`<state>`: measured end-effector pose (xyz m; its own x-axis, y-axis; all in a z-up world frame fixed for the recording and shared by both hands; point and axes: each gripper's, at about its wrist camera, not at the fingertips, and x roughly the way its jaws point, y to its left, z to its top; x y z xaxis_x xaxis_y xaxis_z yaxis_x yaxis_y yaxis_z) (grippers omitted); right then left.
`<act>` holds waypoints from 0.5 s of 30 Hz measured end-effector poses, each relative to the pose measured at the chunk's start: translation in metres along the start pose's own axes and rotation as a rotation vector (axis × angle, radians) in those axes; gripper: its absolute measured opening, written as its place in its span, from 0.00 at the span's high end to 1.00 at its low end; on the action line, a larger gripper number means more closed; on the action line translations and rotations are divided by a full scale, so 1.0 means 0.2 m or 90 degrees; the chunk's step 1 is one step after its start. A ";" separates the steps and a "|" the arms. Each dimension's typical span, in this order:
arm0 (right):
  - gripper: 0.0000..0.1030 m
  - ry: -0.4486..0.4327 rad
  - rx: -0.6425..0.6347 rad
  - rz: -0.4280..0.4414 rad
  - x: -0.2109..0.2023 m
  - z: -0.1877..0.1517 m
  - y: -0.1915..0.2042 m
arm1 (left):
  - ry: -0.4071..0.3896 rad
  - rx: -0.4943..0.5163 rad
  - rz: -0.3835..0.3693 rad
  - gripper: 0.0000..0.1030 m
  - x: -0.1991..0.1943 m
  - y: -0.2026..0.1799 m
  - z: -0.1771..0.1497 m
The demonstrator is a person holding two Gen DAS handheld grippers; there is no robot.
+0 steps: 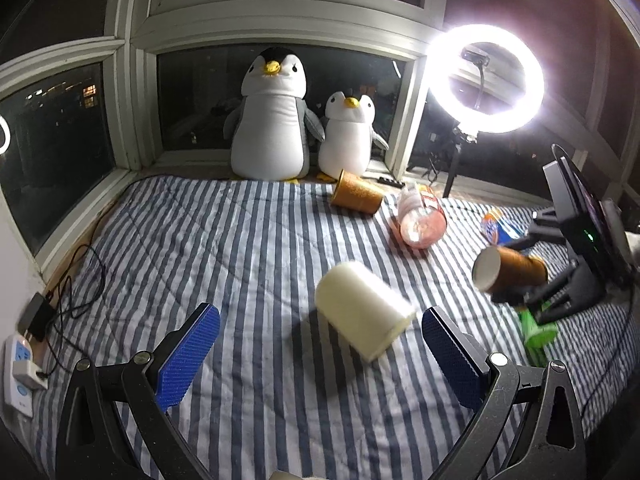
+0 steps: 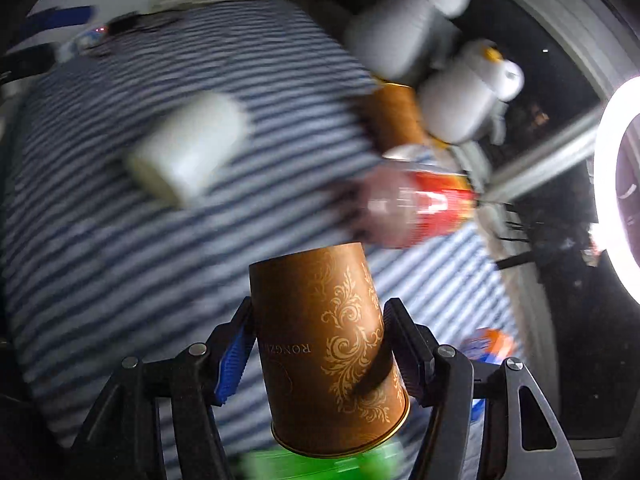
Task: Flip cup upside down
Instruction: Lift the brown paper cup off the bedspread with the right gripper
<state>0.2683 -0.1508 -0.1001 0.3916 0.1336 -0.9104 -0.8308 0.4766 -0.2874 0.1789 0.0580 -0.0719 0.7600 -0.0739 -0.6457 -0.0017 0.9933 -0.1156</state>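
Observation:
My right gripper (image 2: 320,344) is shut on a brown paper cup (image 2: 328,344) with gold ornament, held in the air with its base pointing away from the camera and its rim toward it. In the left wrist view the same cup (image 1: 512,272) lies sideways in the right gripper (image 1: 524,292) above the bed's right side. My left gripper (image 1: 320,332) is open and empty, low over the striped bedcover (image 1: 240,240). A cream cup (image 1: 364,316) lies on its side just ahead of it; it also shows, blurred, in the right wrist view (image 2: 188,148).
A second brown cup (image 1: 356,192) lies on its side near two plush penguins (image 1: 272,116). A clear bottle with a red label (image 1: 420,216), a blue packet (image 1: 496,228) and a green object (image 1: 538,332) lie at the right. A ring light (image 1: 484,80) and a phone stand (image 1: 576,208) stand right. Power strip and cables (image 1: 24,356) lie left.

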 end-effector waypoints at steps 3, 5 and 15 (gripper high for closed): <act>0.42 0.022 0.007 0.044 -0.01 0.00 0.21 | 0.001 0.002 -0.002 0.01 -0.06 0.04 -0.09; 0.42 0.041 0.017 0.073 0.01 0.01 0.31 | 0.001 0.004 0.001 0.01 -0.10 0.05 -0.16; 0.42 0.153 0.003 0.108 0.14 0.06 0.69 | 0.014 -0.015 0.019 0.01 -0.26 0.20 -0.43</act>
<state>0.1690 -0.0713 -0.1630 0.1421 0.0028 -0.9899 -0.8747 0.4684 -0.1242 0.0831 0.0934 -0.1069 0.7444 -0.0472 -0.6661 -0.0393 0.9927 -0.1143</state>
